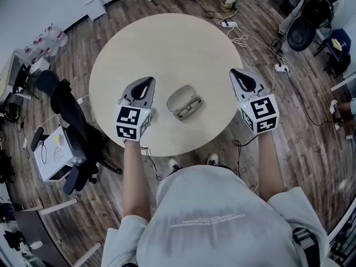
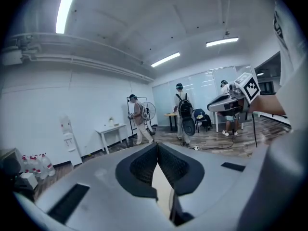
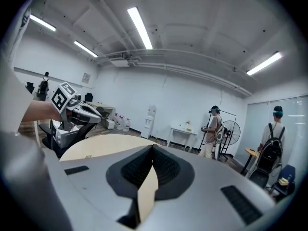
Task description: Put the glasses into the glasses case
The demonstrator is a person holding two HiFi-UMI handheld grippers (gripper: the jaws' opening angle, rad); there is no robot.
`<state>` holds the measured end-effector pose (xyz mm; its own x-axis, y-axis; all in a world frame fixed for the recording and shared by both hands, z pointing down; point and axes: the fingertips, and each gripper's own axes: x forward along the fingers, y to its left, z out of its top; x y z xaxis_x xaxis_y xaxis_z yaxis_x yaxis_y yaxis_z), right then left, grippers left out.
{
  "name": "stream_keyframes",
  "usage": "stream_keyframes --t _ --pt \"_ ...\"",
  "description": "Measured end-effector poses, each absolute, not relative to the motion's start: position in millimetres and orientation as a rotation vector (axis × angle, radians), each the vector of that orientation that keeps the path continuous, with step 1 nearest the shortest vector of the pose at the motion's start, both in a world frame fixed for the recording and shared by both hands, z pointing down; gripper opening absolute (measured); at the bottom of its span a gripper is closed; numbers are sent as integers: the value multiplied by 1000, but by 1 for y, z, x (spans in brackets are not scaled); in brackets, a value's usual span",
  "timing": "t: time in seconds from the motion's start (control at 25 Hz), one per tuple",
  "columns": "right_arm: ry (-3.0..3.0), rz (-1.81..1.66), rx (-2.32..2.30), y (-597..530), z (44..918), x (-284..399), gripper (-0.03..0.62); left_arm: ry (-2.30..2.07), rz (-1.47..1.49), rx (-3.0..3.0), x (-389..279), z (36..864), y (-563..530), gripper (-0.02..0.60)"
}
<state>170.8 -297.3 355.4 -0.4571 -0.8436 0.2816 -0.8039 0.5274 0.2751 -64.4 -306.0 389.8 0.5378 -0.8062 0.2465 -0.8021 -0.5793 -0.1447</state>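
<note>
Glasses case [image 1: 184, 102]: lid open, laid on round table [image 1: 167, 43] between both grippers | glasses [image 1: 191, 105]: seen lying inside case | left gripper [image 1: 149, 81]: jaws clenched together, nothing grasped | right gripper [image 1: 234, 72]: jaws clenched together, nothing grasped

My left hand-held gripper [image 1: 148, 81] and right hand-held gripper [image 1: 233, 72] are grey wedges bearing black-and-white marker cubes [image 1: 132, 123]; my shirt [image 1: 222, 218] is light grey, faintly printed.
</note>
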Motion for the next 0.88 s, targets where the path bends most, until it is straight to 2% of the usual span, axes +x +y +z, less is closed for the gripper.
stream_keyframes --t 0.36,0.88 --pt "-2449 -273 1294 -307 318 138 0 1445 -336 -2649 -77 332 -301 14" --pt "-2467 -419 1277 -301 286 109 1 1465 -298 -2572 -97 305 -283 14"
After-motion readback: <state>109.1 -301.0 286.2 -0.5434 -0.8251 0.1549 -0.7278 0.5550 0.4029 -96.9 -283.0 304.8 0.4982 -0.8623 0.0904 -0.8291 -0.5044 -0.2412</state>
